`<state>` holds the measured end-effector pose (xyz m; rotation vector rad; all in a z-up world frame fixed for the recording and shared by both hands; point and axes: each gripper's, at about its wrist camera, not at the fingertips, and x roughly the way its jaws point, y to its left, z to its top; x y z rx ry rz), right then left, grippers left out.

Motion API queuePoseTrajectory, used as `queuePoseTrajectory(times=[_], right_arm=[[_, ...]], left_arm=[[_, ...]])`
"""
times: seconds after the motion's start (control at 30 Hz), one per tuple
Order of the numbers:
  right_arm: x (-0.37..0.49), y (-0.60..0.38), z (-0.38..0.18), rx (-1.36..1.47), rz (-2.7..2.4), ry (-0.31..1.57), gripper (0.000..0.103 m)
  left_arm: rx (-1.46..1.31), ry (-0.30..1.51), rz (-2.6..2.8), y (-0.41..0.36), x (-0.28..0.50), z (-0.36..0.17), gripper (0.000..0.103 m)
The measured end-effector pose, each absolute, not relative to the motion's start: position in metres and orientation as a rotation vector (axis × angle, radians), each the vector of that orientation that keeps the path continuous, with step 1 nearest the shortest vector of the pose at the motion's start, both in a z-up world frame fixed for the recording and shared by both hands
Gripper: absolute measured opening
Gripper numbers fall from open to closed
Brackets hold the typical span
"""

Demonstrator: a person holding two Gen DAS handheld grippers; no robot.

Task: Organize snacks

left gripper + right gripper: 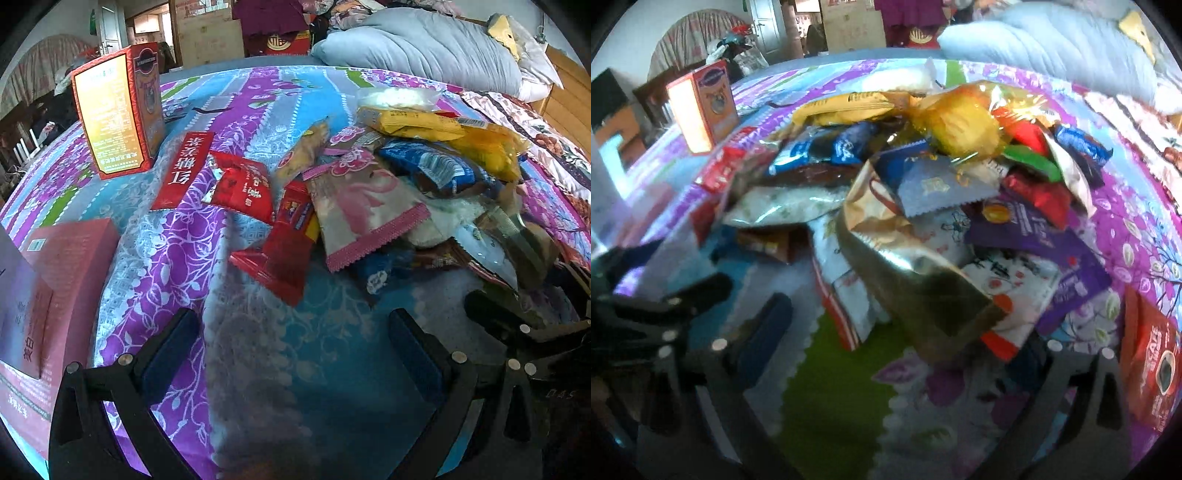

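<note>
A heap of snack packets lies on a purple and blue flowered bedspread. In the left wrist view I see red packets, a pink packet, a blue packet and yellow packets. My left gripper is open and empty, just short of the red packets. In the right wrist view my right gripper is open, its jaws either side of a gold foil packet at the heap's near edge. A purple packet and a yellow wrapped snack lie there too.
An upright red and orange box stands at the far left of the bed, also in the right wrist view. A pink box lies near left. A grey-blue quilt sits at the far right. A red packet lies near right.
</note>
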<state>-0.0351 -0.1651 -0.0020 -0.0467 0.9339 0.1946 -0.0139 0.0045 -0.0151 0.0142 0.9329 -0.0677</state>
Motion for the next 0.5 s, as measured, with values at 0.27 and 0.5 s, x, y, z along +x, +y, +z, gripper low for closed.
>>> queuePoseTrajectory(times=[0.27, 0.5], right_arm=[[-0.0348, -0.1641, -0.0012, -0.054, 0.189, 0.931, 0.103], [-0.0351, -0.1648, -0.0011, -0.055, 0.189, 0.931, 0.103]], left_arm=[[0.010, 0.919, -0.069, 0.0062, -0.0142, -0.0162, 0.103], [0.009, 0.919, -0.068, 0.0062, -0.0139, -0.0165, 0.103]])
